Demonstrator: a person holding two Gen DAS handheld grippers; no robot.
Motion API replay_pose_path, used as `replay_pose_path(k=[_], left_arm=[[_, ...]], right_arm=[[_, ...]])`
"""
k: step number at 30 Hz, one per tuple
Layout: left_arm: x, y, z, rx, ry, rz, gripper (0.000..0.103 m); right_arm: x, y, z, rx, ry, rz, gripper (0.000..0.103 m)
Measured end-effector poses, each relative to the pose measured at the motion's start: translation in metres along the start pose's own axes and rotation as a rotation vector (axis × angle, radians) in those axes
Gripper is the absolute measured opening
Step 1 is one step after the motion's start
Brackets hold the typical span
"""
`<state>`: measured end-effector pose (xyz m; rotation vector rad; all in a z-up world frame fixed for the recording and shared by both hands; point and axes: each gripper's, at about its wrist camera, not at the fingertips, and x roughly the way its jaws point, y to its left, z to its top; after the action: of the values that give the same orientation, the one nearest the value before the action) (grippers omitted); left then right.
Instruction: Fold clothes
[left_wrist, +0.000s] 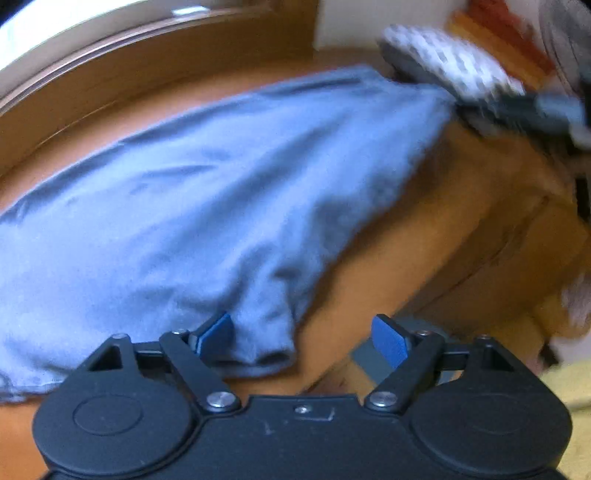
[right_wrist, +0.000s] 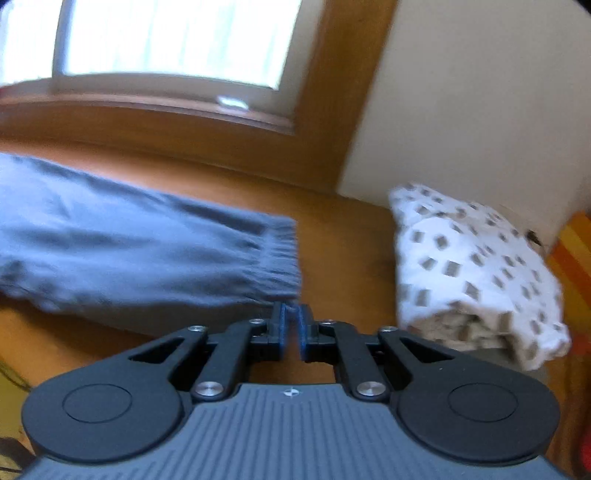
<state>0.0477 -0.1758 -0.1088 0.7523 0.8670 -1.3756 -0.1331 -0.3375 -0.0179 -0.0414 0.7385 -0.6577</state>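
Note:
A blue-grey garment (left_wrist: 192, 199) lies spread on a brown wooden surface (left_wrist: 461, 206). My left gripper (left_wrist: 304, 338) is open, with a cuffed end of the garment lying between its blue pads (left_wrist: 216, 332). In the right wrist view the garment (right_wrist: 122, 243) shows its gathered elastic hem (right_wrist: 279, 258) to the upper left of my right gripper (right_wrist: 291, 325). The right jaws are nearly closed with a thin gap, at the hem's lower corner; I cannot tell whether cloth is pinched. The right gripper also shows blurred in the left wrist view (left_wrist: 517, 107), at the garment's far corner.
A folded white cloth with grey squares (right_wrist: 476, 277) sits to the right on the surface. An orange and red striped cloth (right_wrist: 572, 266) lies beyond it. A window with a wooden frame (right_wrist: 166, 107) and a cream wall (right_wrist: 480, 110) stand behind.

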Motion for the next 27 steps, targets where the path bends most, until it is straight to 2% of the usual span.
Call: replay_pose_path(k=[2, 5, 8, 10, 12, 14, 16, 21, 24, 26, 27], left_arm=[[0.002, -0.006, -0.002, 0.036, 0.006, 0.026, 0.084], [-0.001, -0.001, 0.001, -0.008, 0.009, -0.001, 0.084], [-0.013, 0.009, 0.014, -0.079, -0.034, -0.089, 0.082], [-0.018, 0.009, 0.026, -0.078, -0.085, -0.104, 0.082], [-0.014, 0.003, 0.042, -0.058, -0.12, -0.107, 0.082], [-0.004, -0.004, 0.056, -0.043, -0.146, -0.141, 0.082], [0.007, -0.008, 0.065, -0.044, -0.139, -0.185, 0.082], [0.021, -0.015, 0.077, 0.023, -0.155, -0.257, 0.082], [0.032, -0.013, 0.081, 0.035, -0.131, -0.313, 0.083], [0.041, -0.013, 0.077, 0.037, -0.106, -0.311, 0.082], [0.042, -0.013, 0.074, 0.043, -0.103, -0.311, 0.083]], right_arm=[[0.016, -0.01, -0.008, -0.013, 0.098, -0.047, 0.0], [0.005, -0.016, -0.013, 0.015, 0.08, -0.033, 0.0], [-0.012, -0.012, 0.006, 0.035, 0.0, 0.068, 0.009], [-0.014, -0.006, 0.02, 0.014, -0.04, 0.117, 0.01], [-0.001, -0.001, 0.031, 0.022, -0.041, 0.199, 0.01], [0.014, 0.007, 0.039, 0.012, -0.028, 0.267, 0.01], [0.032, 0.018, 0.045, -0.015, -0.003, 0.321, 0.01], [0.059, 0.033, 0.064, 0.02, 0.03, 0.387, 0.01], [0.064, 0.045, 0.075, 0.031, 0.059, 0.433, 0.01], [0.076, 0.055, 0.08, -0.037, 0.11, 0.425, 0.01], [0.082, 0.054, 0.081, -0.038, 0.123, 0.389, 0.009]])
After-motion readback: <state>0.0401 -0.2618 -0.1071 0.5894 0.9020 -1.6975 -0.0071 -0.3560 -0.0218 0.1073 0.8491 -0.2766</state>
